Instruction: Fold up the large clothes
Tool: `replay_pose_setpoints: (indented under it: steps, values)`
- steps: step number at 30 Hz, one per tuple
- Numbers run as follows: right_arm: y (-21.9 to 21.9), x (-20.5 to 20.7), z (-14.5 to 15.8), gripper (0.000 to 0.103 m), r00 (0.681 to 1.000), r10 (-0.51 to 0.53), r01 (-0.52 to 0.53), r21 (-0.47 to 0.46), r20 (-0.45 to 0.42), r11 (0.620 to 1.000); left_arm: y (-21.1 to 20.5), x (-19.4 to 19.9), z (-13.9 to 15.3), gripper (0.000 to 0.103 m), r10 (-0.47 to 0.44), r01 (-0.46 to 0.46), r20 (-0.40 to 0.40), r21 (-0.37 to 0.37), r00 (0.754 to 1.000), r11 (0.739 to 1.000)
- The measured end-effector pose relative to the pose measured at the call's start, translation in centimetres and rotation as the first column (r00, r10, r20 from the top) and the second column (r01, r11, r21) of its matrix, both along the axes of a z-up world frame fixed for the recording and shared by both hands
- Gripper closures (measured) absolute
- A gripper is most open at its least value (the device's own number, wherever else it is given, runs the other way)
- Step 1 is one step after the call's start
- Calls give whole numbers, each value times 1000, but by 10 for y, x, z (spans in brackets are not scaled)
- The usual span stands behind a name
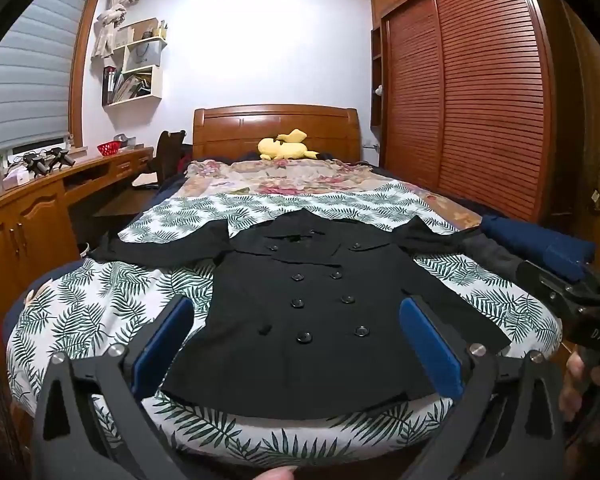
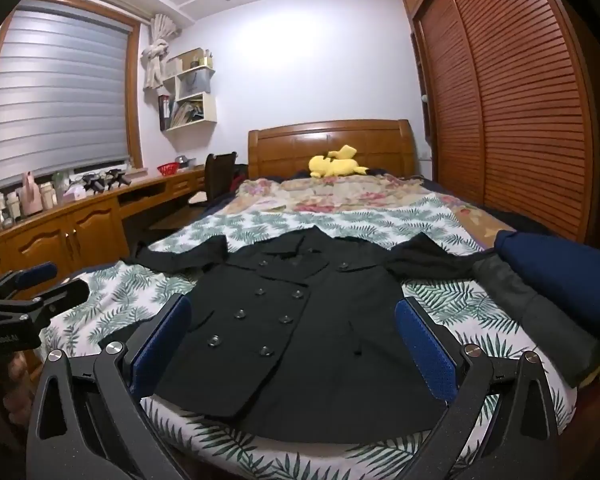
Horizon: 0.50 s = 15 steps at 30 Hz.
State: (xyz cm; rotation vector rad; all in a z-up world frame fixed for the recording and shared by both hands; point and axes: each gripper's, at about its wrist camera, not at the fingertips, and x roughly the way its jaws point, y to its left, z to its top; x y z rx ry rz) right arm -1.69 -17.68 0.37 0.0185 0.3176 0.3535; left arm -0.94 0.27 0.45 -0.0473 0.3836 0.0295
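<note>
Blue-padded jaws fill the foreground, and both the left gripper (image 1: 296, 344) and the right gripper (image 2: 292, 344) stand wide apart, gripping nothing, poised above the hem. Beyond them the black coat (image 1: 320, 304) lies flat and buttoned on the leaf-print sheet (image 1: 100, 304), both sleeves spread out, so no fold looks started; everything is left to do. At the bed's right edge sits what may be folded dark clothing (image 2: 560, 280), though it's hard to tell. Further back: a yellow plush toy (image 1: 284, 146), wooden headboard (image 1: 276, 128), slatted wardrobe (image 1: 480, 92), and desk (image 1: 32, 208).
</note>
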Motion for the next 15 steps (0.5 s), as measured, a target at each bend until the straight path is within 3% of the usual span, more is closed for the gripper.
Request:
replay_pose_setpoints:
  steps: [15]
  values:
    - [2,-1,-3,0,1000,-1,1,-4,3,1000,0,-2,0,0,1,-1,6,10,1000,1000]
